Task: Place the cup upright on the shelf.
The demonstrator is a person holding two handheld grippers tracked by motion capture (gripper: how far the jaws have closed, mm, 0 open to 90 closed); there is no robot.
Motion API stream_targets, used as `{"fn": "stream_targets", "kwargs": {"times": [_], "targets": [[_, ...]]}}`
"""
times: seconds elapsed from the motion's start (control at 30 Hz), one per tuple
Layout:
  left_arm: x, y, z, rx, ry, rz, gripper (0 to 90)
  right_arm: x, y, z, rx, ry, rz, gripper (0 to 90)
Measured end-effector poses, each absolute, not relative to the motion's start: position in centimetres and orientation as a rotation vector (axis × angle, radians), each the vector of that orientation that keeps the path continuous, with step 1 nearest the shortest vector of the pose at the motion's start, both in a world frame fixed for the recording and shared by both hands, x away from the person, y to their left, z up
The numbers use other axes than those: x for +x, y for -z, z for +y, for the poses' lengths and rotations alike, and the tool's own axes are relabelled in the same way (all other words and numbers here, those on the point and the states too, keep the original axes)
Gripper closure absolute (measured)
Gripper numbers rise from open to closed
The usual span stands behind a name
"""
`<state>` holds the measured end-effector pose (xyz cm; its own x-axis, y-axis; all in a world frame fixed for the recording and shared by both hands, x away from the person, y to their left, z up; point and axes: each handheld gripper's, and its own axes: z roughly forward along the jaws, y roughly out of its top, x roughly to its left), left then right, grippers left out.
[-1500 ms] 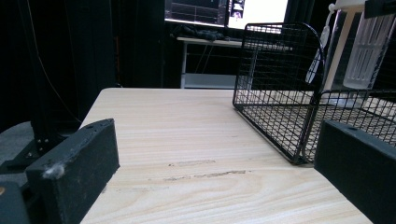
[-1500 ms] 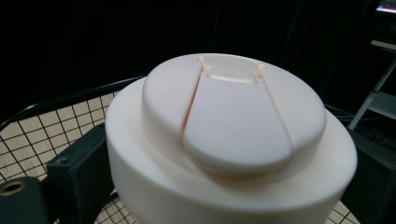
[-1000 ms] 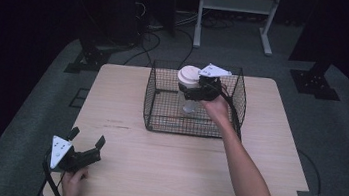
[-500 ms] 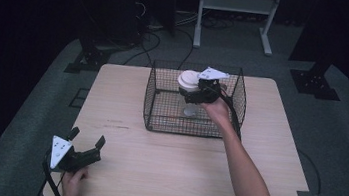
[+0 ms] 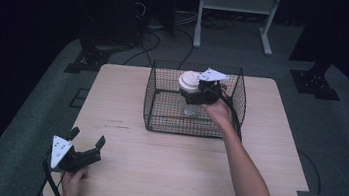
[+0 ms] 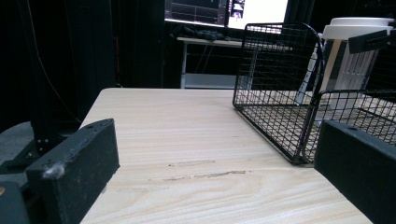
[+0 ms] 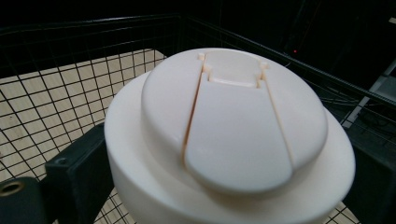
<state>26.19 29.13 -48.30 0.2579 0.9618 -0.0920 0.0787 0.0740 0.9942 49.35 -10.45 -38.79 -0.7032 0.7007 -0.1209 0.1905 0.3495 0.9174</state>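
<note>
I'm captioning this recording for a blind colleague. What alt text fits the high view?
The right gripper holds a clear container with a white lid inside a black wire basket on a pale wooden table. The left gripper rests open near the table's front left corner.

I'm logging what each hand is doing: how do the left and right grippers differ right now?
The right gripper is raised inside the wire basket, jaws closed on the white-lidded jar; the left gripper sits low at the table's near left corner, outside the basket. The left's jaws stand apart, holding nothing. Both are black, hand-held, with a pale top plate.
</note>
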Motion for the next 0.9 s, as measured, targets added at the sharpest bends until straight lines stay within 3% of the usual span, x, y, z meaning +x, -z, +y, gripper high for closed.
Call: {"fn": "stream_targets", "kwargs": {"times": [0.9], "targets": [[26.3, 48.3, 29.0, 1.314, -0.928, 1.104, 0.0, 48.7, 36.9, -11.3, 0.785, -1.435, 2.026, 1.9]]}}
